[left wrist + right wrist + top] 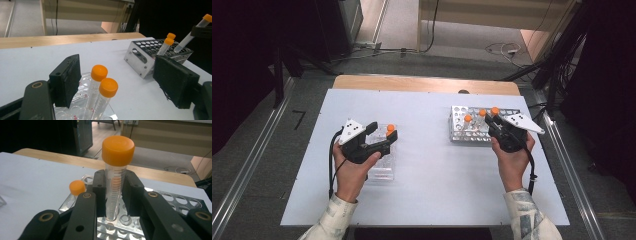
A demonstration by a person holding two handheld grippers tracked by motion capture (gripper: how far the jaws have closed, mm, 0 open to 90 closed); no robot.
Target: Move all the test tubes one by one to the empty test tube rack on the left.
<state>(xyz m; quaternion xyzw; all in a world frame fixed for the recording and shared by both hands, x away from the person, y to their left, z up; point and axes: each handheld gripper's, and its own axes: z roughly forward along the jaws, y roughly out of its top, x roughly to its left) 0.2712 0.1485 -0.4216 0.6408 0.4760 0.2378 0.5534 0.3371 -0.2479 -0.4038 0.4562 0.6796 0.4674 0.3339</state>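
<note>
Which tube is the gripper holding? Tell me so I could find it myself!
Look at the metal rack on the right side of the white table. Above it, the right gripper is shut on a clear tube with an orange cap. The other orange-capped tubes there sit in the rack's holes, but this one is pinched between two black jaws.

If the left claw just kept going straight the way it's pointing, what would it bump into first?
Most likely the two orange-capped tubes standing in the clear rack, right between its open jaws. Farther along sits the metal rack, though depth is hard to judge.
</note>
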